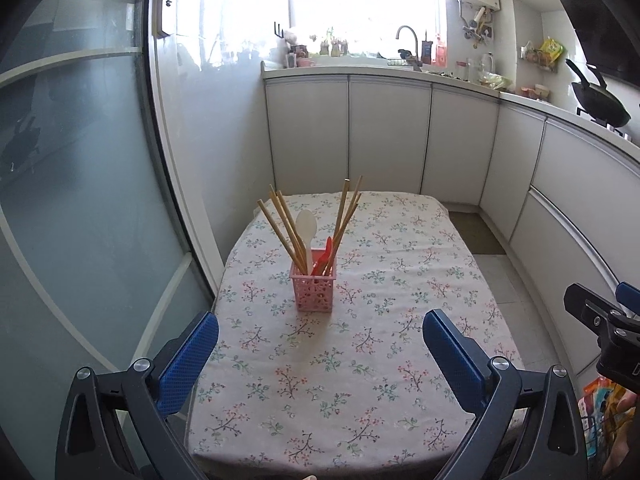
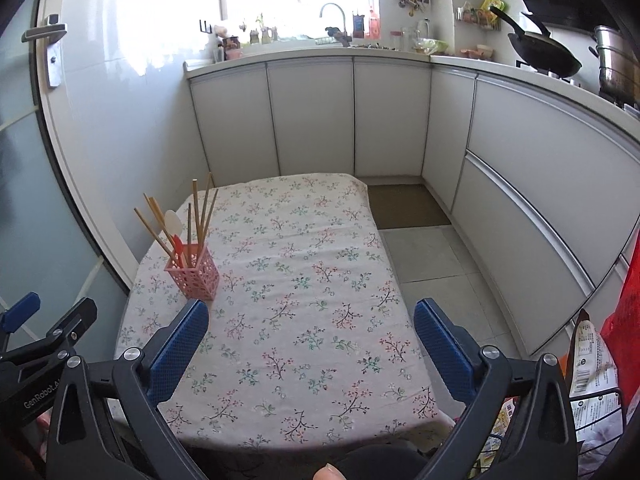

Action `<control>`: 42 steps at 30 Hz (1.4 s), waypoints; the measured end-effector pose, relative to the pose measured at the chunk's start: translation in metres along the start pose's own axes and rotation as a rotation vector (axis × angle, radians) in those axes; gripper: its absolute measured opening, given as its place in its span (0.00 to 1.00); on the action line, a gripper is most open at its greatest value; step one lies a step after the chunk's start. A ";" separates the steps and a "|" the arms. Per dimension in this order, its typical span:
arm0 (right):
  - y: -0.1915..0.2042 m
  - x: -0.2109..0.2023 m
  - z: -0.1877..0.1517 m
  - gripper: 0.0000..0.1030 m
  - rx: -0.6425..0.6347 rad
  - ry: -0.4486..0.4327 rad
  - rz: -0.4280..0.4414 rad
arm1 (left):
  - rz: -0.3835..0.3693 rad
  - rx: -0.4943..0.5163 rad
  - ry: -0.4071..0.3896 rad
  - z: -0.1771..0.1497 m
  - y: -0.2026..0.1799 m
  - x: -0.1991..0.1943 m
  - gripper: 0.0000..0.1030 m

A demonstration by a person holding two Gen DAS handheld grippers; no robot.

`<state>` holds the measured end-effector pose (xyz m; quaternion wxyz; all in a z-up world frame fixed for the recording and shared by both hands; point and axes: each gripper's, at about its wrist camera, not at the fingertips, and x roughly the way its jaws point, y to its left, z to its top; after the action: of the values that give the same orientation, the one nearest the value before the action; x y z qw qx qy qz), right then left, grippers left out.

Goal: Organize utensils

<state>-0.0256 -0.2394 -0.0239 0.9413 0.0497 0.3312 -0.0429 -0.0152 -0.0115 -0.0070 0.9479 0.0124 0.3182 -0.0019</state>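
Left wrist view: the pink perforated plastic utensil basket (image 1: 314,288) stands upright on the floral-print tablecloth (image 1: 400,280), straight ahead of the left gripper (image 1: 320,344) and near its centre line, beyond the fingertips and not touching them. In it stand the wooden chopsticks (image 1: 286,228), fanned left and right with their long axes near vertical, a white plastic spoon (image 1: 306,226) and a red plastic utensil (image 1: 325,258). The left gripper's blue fingers (image 1: 192,354) are spread wide and hold nothing. The right gripper (image 1: 600,320) shows at the right edge, off the table's right side.

Right wrist view: the basket (image 2: 194,276) lies far-left of the right gripper (image 2: 312,334), just beyond its left finger (image 2: 180,344); the chopsticks (image 2: 200,212) lean above it. This gripper too is wide open and empty, facing bare cloth (image 2: 320,260). The left gripper (image 2: 48,332) appears at the left edge. By alignment, the left gripper is judged better placed to reach the basket. No loose utensil is visible on the table, so the task appears largely complete.
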 end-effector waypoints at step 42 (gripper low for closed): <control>0.007 0.003 0.003 1.00 -0.019 0.011 0.022 | 0.028 0.015 -0.006 -0.002 -0.005 0.002 1.00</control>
<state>-0.0205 -0.2326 -0.0231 0.9403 0.0445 0.3363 -0.0292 -0.0155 -0.0165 -0.0100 0.9487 0.0239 0.3153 0.0088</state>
